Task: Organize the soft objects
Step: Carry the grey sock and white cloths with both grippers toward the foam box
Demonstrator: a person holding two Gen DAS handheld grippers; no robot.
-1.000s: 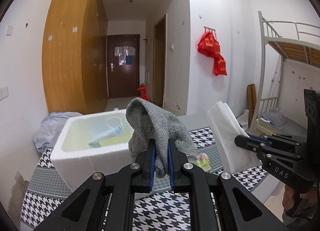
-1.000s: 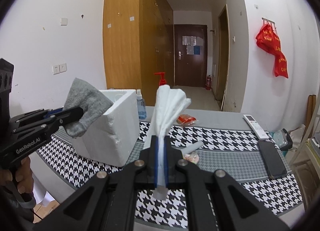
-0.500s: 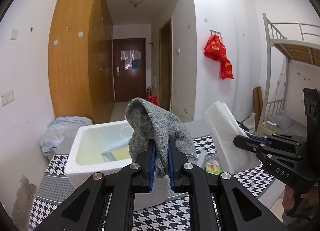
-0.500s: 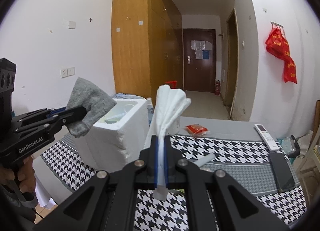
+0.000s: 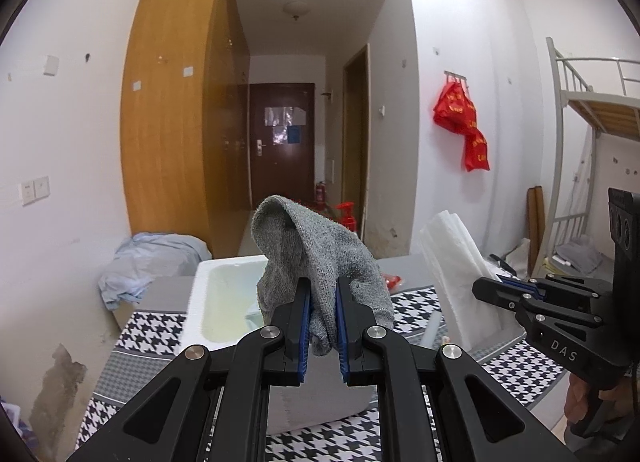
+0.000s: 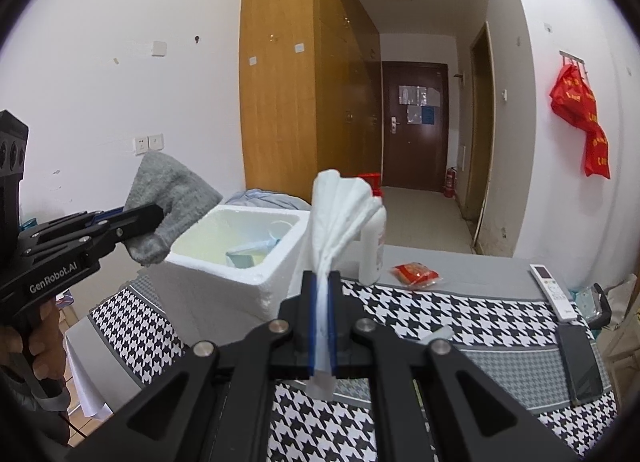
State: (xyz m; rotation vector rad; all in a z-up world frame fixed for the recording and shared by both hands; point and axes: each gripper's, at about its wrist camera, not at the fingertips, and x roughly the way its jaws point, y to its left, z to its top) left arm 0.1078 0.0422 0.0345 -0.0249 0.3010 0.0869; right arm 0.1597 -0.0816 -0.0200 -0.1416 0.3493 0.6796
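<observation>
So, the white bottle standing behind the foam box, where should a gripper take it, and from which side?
Probably the straight body of the bottle, below its red pump top, coming level from the open table side to the right. It stands upright, its sides look flat enough for the pads, and the foam box blocks its left. Both grippers are full now: left holds the sock, right the white cloth.

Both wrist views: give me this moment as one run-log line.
left gripper: shut on grey cloth | right gripper: shut on white cloth | foam box: open, on table | both cloths above table
</observation>
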